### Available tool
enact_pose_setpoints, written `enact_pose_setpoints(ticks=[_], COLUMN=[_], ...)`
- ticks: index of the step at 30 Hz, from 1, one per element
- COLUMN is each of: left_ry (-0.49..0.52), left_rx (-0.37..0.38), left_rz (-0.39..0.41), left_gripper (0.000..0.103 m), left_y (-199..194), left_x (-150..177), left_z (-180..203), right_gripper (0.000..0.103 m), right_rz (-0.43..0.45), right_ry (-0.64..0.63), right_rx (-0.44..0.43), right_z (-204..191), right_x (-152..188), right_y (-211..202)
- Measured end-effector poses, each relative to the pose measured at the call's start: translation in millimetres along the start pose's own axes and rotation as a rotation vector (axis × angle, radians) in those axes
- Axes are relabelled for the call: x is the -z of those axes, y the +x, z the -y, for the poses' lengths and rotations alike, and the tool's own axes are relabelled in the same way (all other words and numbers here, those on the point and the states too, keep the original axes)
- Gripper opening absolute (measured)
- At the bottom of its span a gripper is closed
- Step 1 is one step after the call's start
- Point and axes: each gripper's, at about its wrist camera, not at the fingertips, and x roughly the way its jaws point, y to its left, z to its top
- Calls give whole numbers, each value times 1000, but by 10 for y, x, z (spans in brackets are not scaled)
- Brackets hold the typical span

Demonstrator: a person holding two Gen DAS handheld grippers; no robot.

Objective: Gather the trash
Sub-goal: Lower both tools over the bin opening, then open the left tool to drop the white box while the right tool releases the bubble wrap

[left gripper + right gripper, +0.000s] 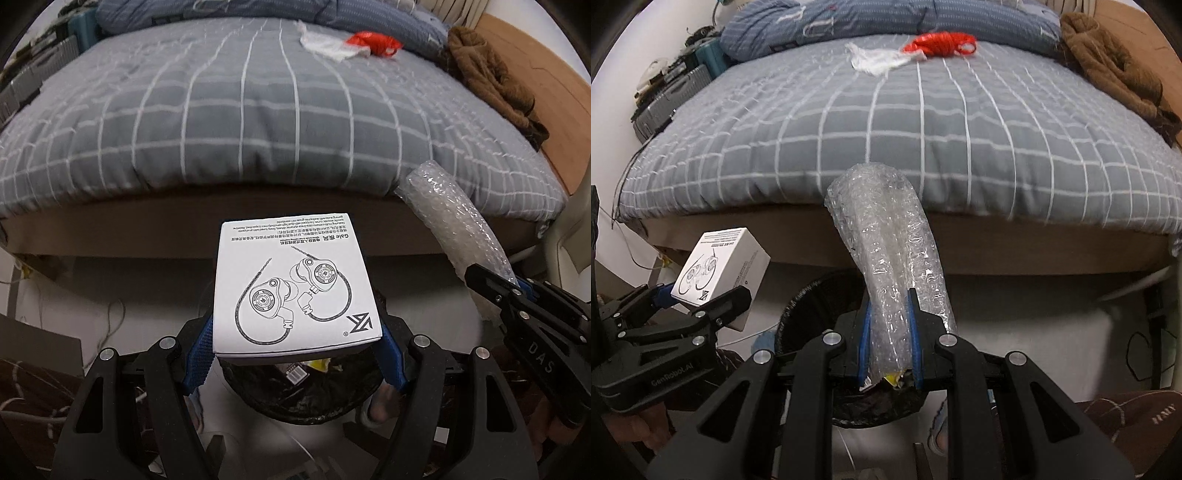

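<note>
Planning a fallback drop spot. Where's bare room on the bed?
The checked quilt is bare across its middle and near edge. Far end is crowded: white wrapper and red bag by the blue pillow. The right edge holds brown clothing.

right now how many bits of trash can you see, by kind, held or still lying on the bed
white earphone box, held in the left tongs: 1
bubble wrap roll, held in the right tongs: 1
white crumpled plastic on the bed: 1
red plastic bag on the bed: 1
total: 4
</note>
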Motion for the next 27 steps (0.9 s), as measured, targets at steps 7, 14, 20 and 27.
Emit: enact_pose_setpoints(ticks=[7,14,20,27], left_ry=[34,46,67,65], left_rx=[-1,18,-14,-58], left_rz=[-48,-56,-26,-17], left_gripper=[71,72,89,96], left_y=[296,382,367,336], left_x=[50,46,43,40], left_z=[125,205,200,-25], right_gripper=[17,17,17,17], right_rz=[-50,-79,-84,-110], right_ry=[43,88,76,54], right_rx=[11,5,-6,-25], right_z=[214,369,318,110], right_x=[91,149,131,106], right_y=[206,282,321,447])
